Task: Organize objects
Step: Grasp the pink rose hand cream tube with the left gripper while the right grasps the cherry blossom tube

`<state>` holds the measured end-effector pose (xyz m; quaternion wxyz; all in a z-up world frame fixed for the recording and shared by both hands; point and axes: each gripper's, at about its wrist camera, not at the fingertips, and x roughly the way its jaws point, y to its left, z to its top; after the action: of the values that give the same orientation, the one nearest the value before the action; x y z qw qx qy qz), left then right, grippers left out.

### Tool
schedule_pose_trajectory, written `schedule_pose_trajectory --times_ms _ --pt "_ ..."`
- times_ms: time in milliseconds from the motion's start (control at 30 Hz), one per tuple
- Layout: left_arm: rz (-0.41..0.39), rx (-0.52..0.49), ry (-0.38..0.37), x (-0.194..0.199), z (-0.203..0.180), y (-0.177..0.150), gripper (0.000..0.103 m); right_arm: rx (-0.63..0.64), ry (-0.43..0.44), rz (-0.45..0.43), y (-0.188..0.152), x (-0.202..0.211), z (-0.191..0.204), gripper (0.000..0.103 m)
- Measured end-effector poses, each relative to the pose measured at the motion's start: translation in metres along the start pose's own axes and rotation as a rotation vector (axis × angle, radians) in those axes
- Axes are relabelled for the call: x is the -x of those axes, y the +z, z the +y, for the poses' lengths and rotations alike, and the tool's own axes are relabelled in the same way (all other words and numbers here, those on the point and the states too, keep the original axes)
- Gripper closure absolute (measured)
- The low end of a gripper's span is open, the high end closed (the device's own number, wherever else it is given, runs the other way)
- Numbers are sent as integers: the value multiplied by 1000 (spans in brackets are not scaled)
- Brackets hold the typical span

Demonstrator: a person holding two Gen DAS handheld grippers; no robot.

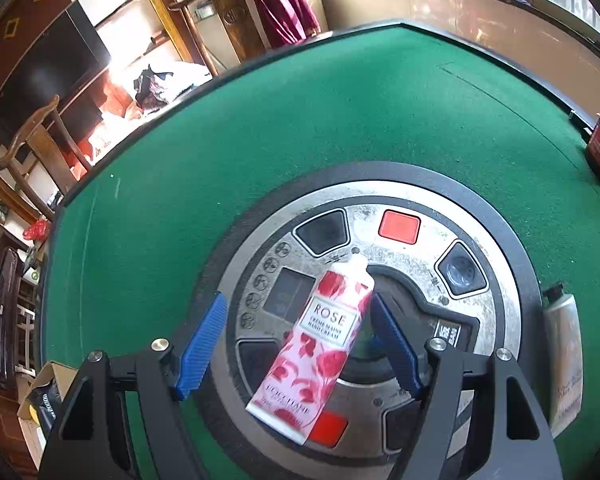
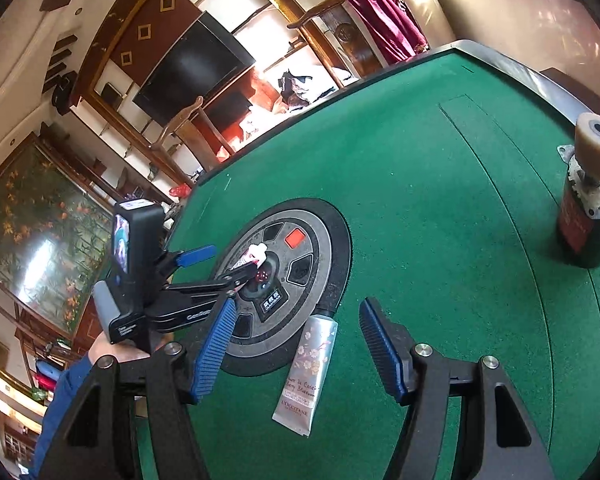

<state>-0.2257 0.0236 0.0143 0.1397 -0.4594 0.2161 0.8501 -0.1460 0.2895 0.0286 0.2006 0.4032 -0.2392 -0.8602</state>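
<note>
On the left, the left gripper (image 1: 298,344) is hovering over the round control panel (image 1: 496,308) in the middle of a green felt table (image 1: 340,120). Its blue jaws are standing wide apart around a rose hand cream tube (image 1: 320,348), which is lying on the panel with its cap pointing away. The right jaw looks to be touching the tube's side and the left jaw is well clear of it, so nothing is being gripped. In the right wrist view, this gripper is seen from the side, with a person's hand (image 2: 116,350) and blue sleeve (image 2: 60,396) behind it.

Moving right, a second, cherry blossom hand cream tube (image 2: 306,376) is lying on the felt, its cap end touching the panel's rim. The right gripper (image 2: 296,350) is hanging above it with the jaws spread to either side and not pressing on it.

At the far right, a dark red bottle (image 2: 584,232) with a tan roller on top is standing upright near the table's edge.

Judging by this, the organizing is only just starting: both tubes are lying loose and unheld, and each seems ready to be grasped next.
</note>
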Motion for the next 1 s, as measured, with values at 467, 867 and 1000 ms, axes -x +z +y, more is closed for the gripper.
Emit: schedule_pose_trajectory --times_ms 467,867,1000 --pt "37 242 36 38 0 -60 74 27 -43 31 -7 -6 2 34" --pt "-36 324 83 75 -9 -131 74 143 -226 142 -24 -55 23 64" --pt "-46 342 42 74 -4 -136 74 268 -370 129 -33 -66 38 75"
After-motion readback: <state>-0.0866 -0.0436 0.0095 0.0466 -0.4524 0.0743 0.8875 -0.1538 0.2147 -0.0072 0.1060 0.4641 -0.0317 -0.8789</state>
